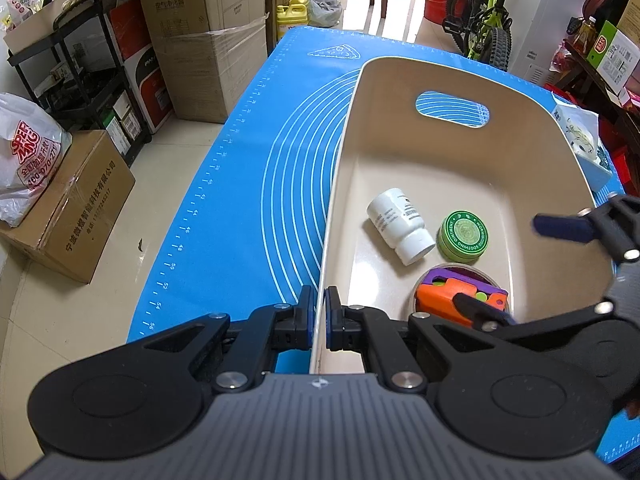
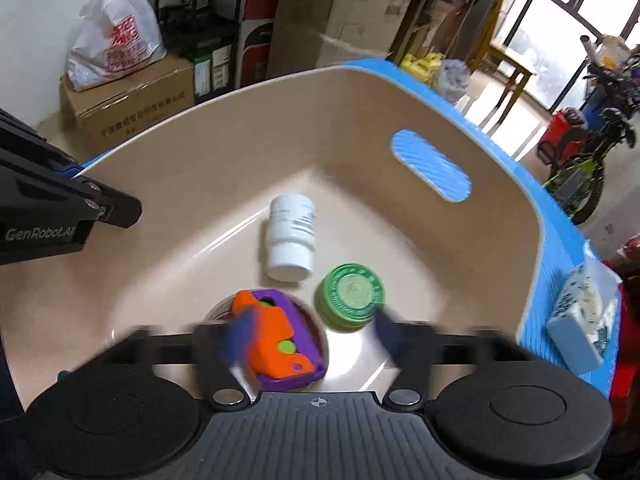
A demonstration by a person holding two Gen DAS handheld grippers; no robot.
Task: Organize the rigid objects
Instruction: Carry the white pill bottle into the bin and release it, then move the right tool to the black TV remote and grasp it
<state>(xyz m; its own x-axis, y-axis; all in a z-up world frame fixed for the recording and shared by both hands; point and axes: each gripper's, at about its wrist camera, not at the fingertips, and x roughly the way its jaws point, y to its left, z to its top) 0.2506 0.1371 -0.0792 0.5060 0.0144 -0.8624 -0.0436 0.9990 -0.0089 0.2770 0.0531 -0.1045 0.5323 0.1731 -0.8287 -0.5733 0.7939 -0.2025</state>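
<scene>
**Two hand-held grippers at a beige bin on the worktop**

A blue measuring mat (image 1: 240, 184) covers the worktop; its far corners are cut off by the frame. On it stands the beige bin (image 1: 532, 128), with a handle slot in its far wall. The left hand-held gripper (image 1: 319, 318) is clamped on the bin's near left rim. The right hand-held gripper (image 2: 310, 334) hangs inside the bin, fingers spread wide apart and motion-blurred. On the bin floor lie a white bottle (image 2: 291, 240) on its side, a green tin (image 2: 352, 294) just beside it, and an orange-and-purple toy (image 2: 280, 340) resting on a round object largely hidden beneath it. A patterned box (image 2: 580, 320) sits outside the bin, partly cropped.
</scene>
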